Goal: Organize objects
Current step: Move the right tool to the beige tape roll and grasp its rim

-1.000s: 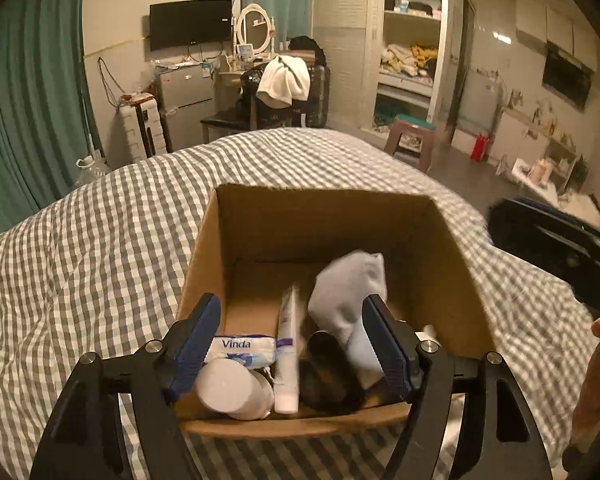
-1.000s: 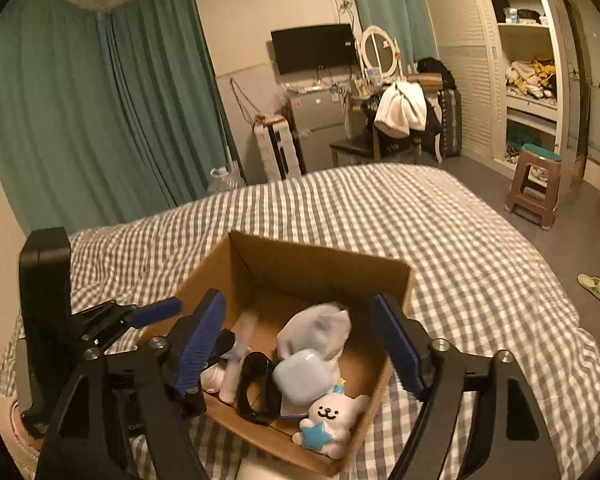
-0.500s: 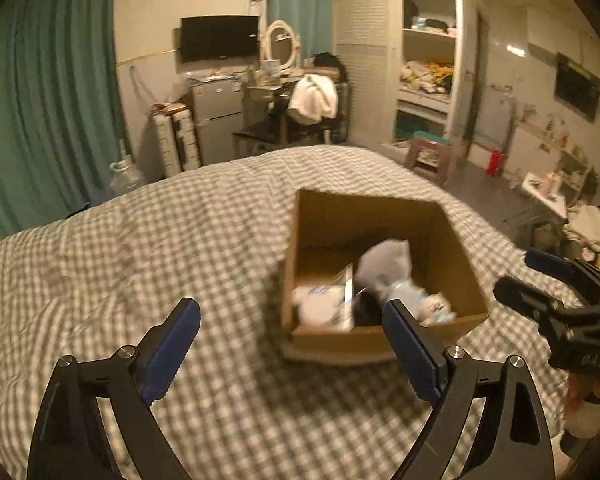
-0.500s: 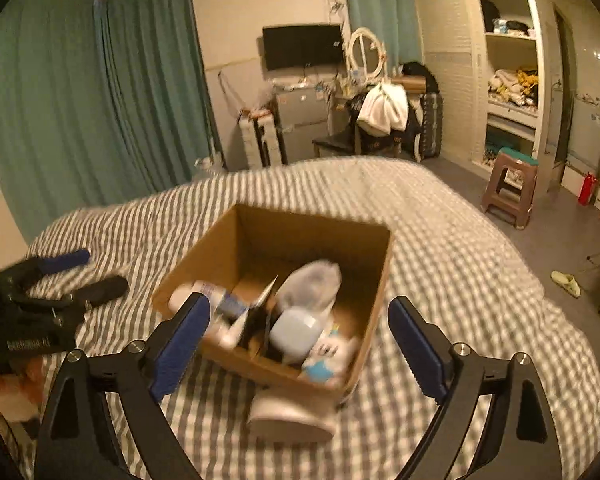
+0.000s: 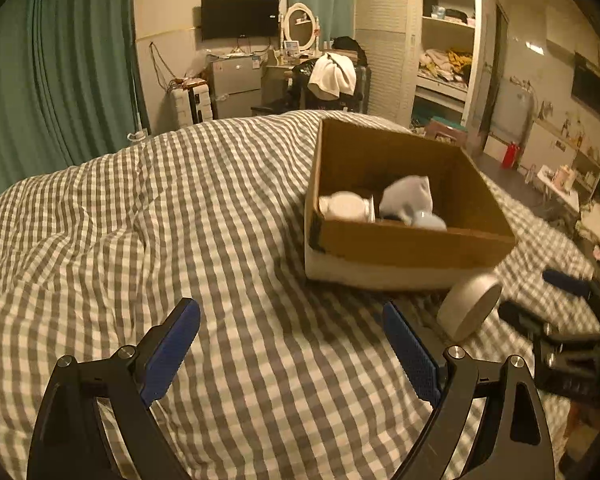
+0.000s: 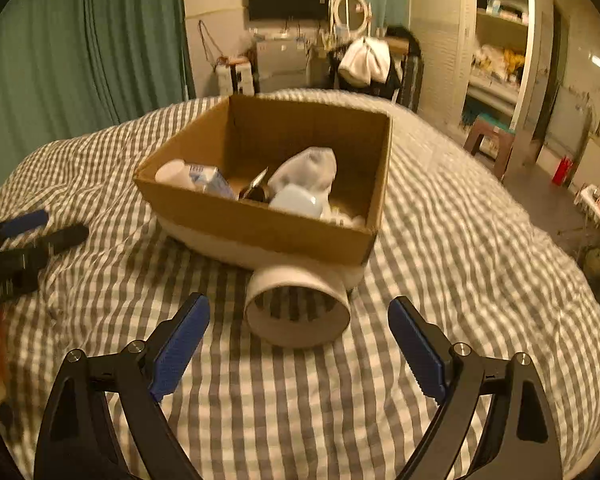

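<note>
left gripper jaws spread wide, nothing between them, right gripper jaws equally wide, empty, both level, pointing forward

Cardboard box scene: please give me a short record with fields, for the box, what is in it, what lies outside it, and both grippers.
surface: checked bedcover
cardboard box: open top, on the bedcover
inside box: white sock, tissue pack, pale blue case, other items unclear
outside box: round white mirror, leaning at the box's near wall
left gripper: open, empty
right gripper: open, empty, facing the mirror
</note>
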A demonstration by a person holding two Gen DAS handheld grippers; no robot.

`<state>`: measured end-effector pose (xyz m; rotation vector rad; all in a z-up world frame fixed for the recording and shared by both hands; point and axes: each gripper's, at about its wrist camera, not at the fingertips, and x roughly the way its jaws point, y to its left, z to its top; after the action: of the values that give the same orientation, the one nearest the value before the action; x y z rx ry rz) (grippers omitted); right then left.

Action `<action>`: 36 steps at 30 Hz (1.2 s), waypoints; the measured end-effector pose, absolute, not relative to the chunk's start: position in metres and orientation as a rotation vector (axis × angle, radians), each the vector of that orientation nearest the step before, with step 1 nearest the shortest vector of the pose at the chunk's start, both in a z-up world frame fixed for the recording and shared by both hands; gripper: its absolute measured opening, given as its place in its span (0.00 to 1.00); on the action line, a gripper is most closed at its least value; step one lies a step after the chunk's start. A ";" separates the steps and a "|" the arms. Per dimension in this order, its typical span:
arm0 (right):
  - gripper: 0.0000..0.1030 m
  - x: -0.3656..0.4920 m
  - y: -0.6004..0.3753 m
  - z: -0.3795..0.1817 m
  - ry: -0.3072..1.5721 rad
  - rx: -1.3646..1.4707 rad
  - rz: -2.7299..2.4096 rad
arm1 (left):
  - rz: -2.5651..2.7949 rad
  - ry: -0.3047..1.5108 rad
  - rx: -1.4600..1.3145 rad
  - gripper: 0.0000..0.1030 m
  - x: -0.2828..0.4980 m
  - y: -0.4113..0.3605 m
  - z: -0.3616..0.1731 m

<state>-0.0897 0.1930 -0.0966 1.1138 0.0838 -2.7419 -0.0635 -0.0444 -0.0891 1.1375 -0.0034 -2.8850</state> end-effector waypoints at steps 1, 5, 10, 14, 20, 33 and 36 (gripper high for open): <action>0.90 -0.091 0.190 -0.099 0.103 1.099 -2.752 | -2.883 -0.019 1.136 0.96 -0.064 -0.042 -0.093; 0.90 -0.101 0.185 -0.113 0.084 1.107 -2.716 | -2.872 -0.069 1.147 0.96 -0.064 -0.037 -0.111; 0.90 -0.114 0.178 -0.135 0.085 1.115 -2.723 | -2.842 -0.056 1.197 0.96 -0.070 -0.041 -0.124; 0.90 -0.122 0.175 -0.145 0.111 1.128 -2.741 | -2.814 -0.003 1.217 0.96 -0.074 -0.049 -0.130; 0.90 -0.127 0.177 -0.155 0.116 1.150 -2.740 | -2.790 0.005 1.232 0.96 -0.076 -0.050 -0.136; 0.78 -0.124 0.176 -0.154 0.151 1.146 -2.724 | -2.785 -0.045 1.219 0.96 -0.070 -0.046 -0.135; 0.77 -0.123 0.176 -0.153 0.147 1.145 -2.723 | -2.781 -0.038 1.228 0.96 -0.071 -0.048 -0.137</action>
<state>-0.1232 0.1762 -0.1529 1.1453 0.1475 -2.7231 -0.0714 -0.0476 -0.1370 1.2280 -0.0377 -2.7810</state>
